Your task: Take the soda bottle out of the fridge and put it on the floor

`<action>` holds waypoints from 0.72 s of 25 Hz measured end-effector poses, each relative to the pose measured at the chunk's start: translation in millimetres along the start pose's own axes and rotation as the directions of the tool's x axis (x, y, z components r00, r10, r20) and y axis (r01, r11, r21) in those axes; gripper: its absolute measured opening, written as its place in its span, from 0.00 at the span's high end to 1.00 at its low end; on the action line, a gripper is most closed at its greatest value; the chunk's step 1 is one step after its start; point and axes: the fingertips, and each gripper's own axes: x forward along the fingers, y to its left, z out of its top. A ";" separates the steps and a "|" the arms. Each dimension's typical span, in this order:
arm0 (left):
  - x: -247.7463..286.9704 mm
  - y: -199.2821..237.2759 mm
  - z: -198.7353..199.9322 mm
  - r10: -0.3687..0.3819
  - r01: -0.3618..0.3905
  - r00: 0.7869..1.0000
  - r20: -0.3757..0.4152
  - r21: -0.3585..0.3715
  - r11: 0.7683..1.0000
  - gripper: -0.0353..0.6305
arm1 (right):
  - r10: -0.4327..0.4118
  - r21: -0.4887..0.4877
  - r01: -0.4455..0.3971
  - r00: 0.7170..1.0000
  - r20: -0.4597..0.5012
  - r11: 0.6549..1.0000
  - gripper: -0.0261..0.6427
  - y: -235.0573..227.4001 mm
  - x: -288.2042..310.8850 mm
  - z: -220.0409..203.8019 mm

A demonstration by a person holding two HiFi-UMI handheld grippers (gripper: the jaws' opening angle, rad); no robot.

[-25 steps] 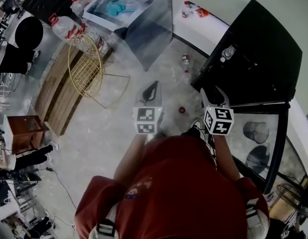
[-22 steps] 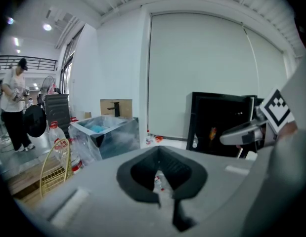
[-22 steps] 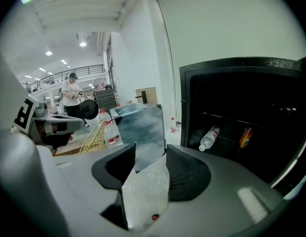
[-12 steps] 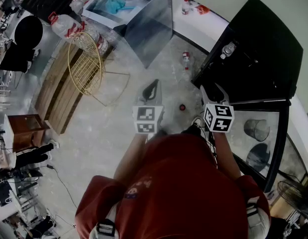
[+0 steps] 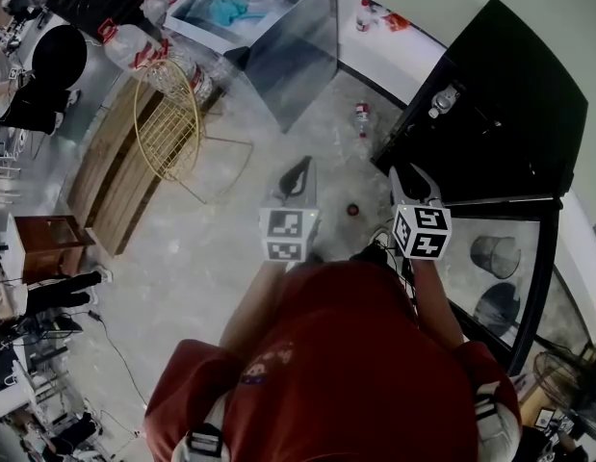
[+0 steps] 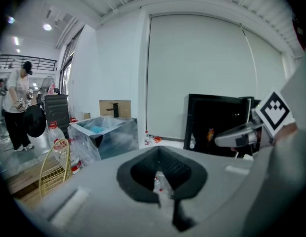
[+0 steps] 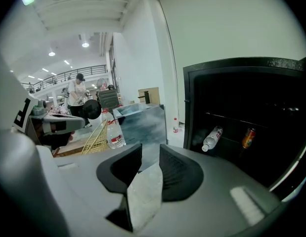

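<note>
The black fridge [image 5: 509, 94] stands open at the right. On a shelf inside it a clear soda bottle [image 7: 212, 138] with a red label lies tilted, beside an orange can [image 7: 248, 137]; the same bottle [image 5: 443, 99] shows in the head view. My right gripper [image 5: 413, 176] hangs just in front of the opening. Its jaws [image 7: 150, 154] have just been closing, still stand apart, and hold nothing. My left gripper [image 5: 296, 169] hovers over the floor to the left, well short of the fridge. Its tips [image 6: 158, 162] are together and empty.
A small bottle [image 5: 361, 115] stands on the floor near the fridge's corner, and a red cap [image 5: 352, 210] lies between the grippers. A foil-wrapped box [image 5: 269, 27], a gold wire basket [image 5: 168, 128] and big water jugs [image 5: 134, 51] fill the left. The glass door [image 5: 495, 253] swings out at the right.
The right gripper's jaws stand closer together than before. Both hands keep their places, and the bottle has not moved.
</note>
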 end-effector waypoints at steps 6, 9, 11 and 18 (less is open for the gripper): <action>-6.0 1.8 0.6 0.013 -0.013 1.000 0.008 -0.004 1.000 0.95 | 0.015 -0.011 -0.015 1.000 0.019 1.000 0.92 4.6 -1.2 3.9; -9.3 2.8 2.9 0.020 -0.020 1.000 0.019 -0.004 1.000 0.95 | 0.027 -0.025 -0.026 0.999 0.034 0.999 0.96 8.0 -3.3 8.6; -11.8 3.6 3.0 0.028 -0.028 0.999 0.025 -0.005 1.000 0.95 | 0.047 -0.053 -0.045 0.998 0.035 0.998 0.96 12.8 -4.4 9.3; -15.2 4.7 4.8 0.036 -0.035 0.999 0.032 -0.006 0.999 0.95 | 0.055 -0.110 -0.051 0.998 0.030 0.993 0.96 19.2 -4.8 9.8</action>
